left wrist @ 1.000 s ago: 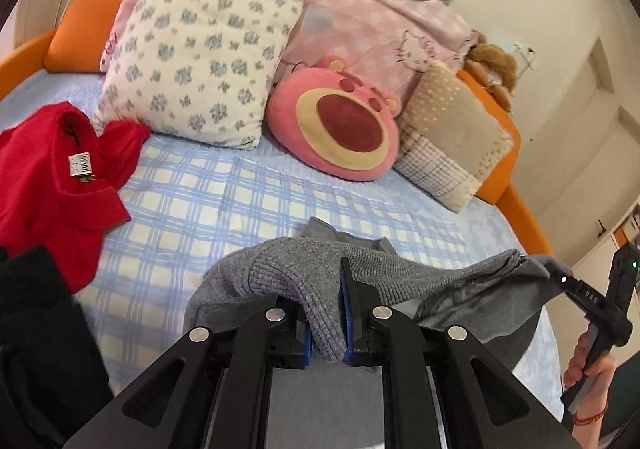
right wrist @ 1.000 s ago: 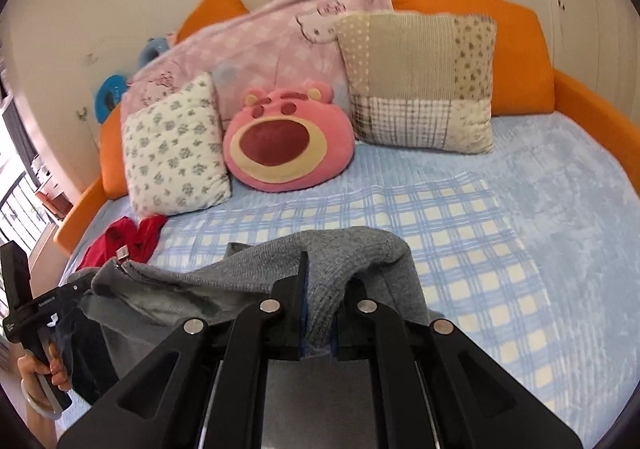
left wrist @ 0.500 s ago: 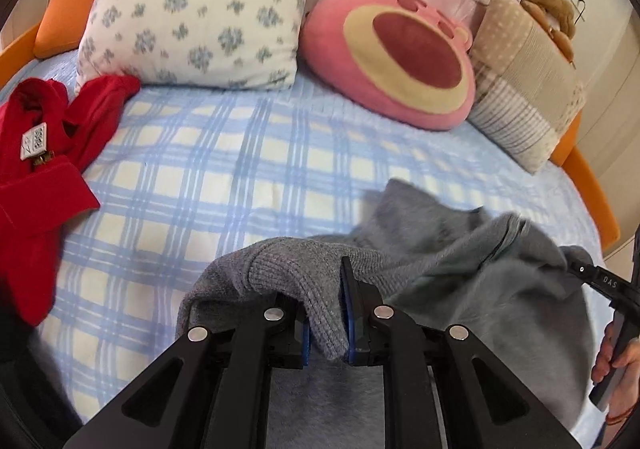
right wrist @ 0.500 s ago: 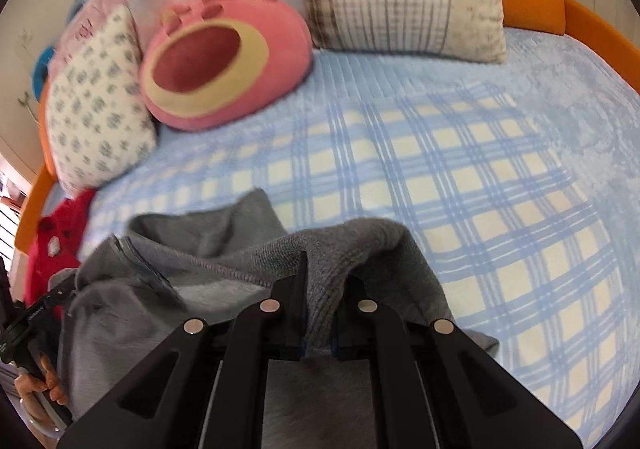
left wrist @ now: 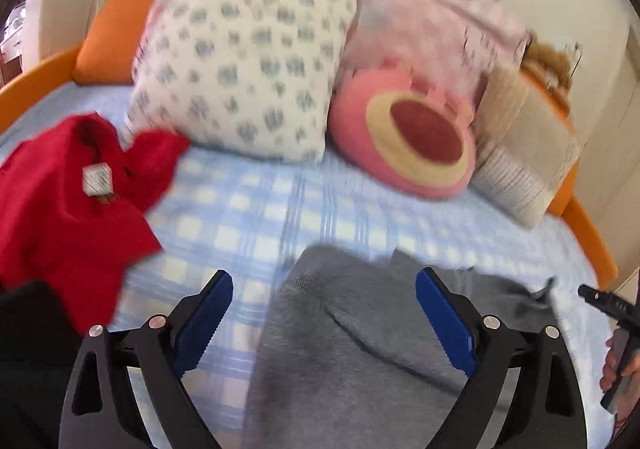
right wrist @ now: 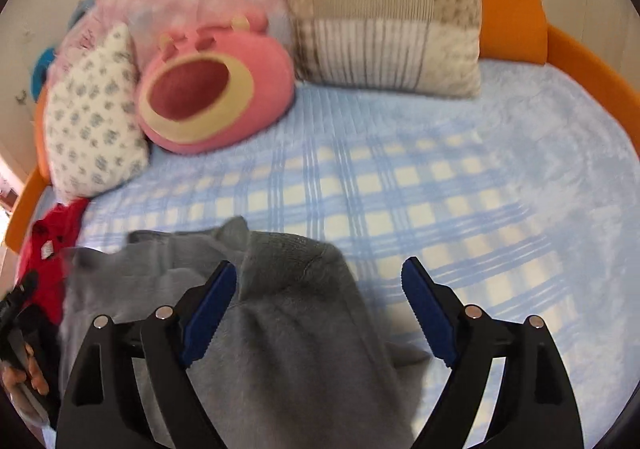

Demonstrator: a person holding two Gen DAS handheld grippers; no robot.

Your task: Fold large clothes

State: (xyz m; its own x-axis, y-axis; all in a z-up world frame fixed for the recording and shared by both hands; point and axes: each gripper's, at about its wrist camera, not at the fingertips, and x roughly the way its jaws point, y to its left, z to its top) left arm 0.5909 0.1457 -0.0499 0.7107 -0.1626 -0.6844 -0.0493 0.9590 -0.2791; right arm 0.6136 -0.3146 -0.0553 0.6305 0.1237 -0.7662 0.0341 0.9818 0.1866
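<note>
A grey knitted sweater [left wrist: 344, 349] lies on the blue checked bedspread [left wrist: 256, 221], one folded edge toward the pillows. My left gripper [left wrist: 324, 301] hangs over it with its jaws opening wide; the grey cloth lies below and between the blue pads [left wrist: 444, 317], which do not press on it. In the right wrist view the same sweater [right wrist: 288, 321] spreads under my right gripper [right wrist: 320, 297], whose jaws are also opening, pads clear of the cloth. The other hand-held gripper [left wrist: 608, 309] shows at the right edge of the left wrist view.
A red garment [left wrist: 68, 201] with a white tag lies at the left of the bed. A floral pillow [left wrist: 244, 69], a pink bear cushion [left wrist: 408, 137] and a beige patchwork cushion [right wrist: 384, 9] line the head. An orange bed frame [right wrist: 580, 53] rims the mattress.
Both grippers were shut on the sweater's folded edge, sank toward the bed, and have let go. The jaws now stand wide and the sweater lies flat on the bedspread.
</note>
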